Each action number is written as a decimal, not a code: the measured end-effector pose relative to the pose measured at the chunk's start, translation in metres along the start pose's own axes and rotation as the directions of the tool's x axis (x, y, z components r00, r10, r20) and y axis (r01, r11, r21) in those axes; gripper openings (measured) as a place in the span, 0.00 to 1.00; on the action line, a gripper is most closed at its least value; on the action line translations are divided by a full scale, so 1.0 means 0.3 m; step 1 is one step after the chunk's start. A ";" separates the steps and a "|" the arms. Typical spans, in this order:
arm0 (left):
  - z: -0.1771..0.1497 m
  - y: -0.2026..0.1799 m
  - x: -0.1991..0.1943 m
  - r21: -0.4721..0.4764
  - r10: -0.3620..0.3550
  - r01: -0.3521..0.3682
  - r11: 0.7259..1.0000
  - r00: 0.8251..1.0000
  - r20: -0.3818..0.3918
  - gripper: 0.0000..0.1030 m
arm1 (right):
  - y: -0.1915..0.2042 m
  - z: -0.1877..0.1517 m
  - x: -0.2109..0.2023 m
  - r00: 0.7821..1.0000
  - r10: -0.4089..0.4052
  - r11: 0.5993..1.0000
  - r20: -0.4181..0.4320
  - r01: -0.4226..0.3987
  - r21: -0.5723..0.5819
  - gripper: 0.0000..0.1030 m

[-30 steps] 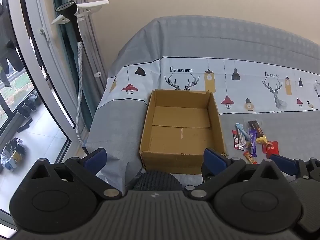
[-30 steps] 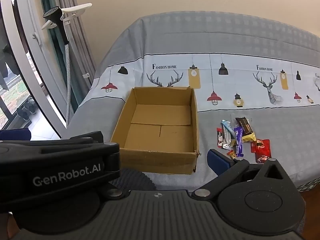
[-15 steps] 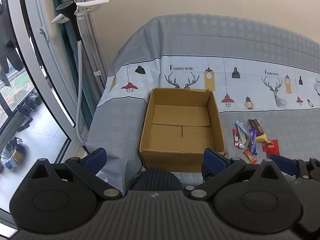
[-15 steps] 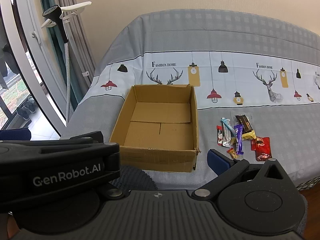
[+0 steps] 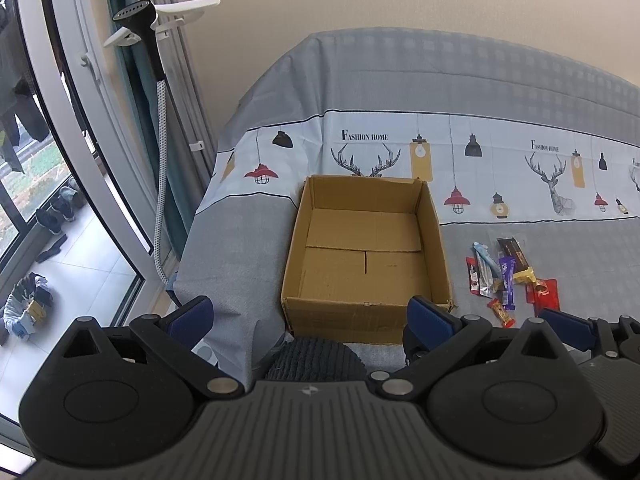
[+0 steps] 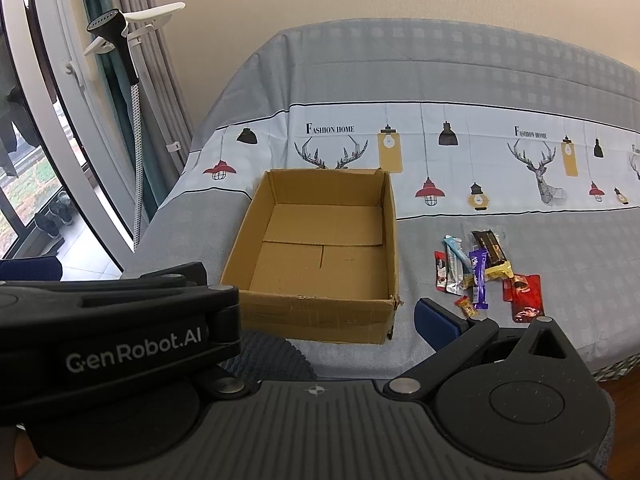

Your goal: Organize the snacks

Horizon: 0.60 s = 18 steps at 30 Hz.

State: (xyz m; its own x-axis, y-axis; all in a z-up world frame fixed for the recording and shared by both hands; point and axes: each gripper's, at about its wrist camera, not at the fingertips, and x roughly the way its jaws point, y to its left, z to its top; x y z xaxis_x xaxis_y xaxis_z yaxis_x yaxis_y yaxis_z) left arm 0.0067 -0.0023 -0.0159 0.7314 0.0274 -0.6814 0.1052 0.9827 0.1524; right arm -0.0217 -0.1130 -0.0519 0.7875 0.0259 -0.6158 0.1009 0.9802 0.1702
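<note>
**Both grippers empty, snacks not yet reached**

Edging back, both views show the table slightly smaller. Small foil-wrapped snack bars (image 6: 482, 272) lie clustered right of the open brown cardboard box (image 6: 320, 256). I hold left gripper (image 5: 310, 314) spread; right gripper (image 6: 434, 316) looks spread too. Overlapping wrappers risk a double pick.

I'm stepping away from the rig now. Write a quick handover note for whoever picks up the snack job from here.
Left hand-held gripper: open, empty, held short of the near wall of the cardboard box.
Right hand-held gripper: only one blue fingertip shows in its own view, so its state is unclear; nothing visibly in it.
Cardboard box sits open on the patterned cloth, nothing inside.
Snacks lie in a loose cluster on the cloth just right of the box: several wrapped bars, a small candy and a red packet.
Done: nothing packed yet.
Left: move every snack into the box.
</note>
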 end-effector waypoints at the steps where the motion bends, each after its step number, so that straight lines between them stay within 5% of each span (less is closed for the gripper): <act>1: 0.000 0.000 0.000 0.000 -0.001 0.001 1.000 1.000 -0.001 1.00 | 0.000 -0.005 0.007 1.000 -0.004 1.000 -0.010 0.004 -0.002 0.99; 18: -0.005 -0.030 0.028 0.016 0.014 -0.014 1.000 1.000 -0.014 1.00 | -0.027 -0.008 0.030 0.999 0.030 0.999 -0.017 -0.029 0.020 0.99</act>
State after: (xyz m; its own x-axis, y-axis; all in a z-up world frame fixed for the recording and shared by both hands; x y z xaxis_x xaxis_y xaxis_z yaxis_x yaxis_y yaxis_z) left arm 0.0109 -0.0107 -0.0241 0.7232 0.0439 -0.6892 0.1061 0.9791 0.1737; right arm -0.0170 -0.1203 -0.0607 0.7799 0.0583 -0.6232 0.0898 0.9749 0.2035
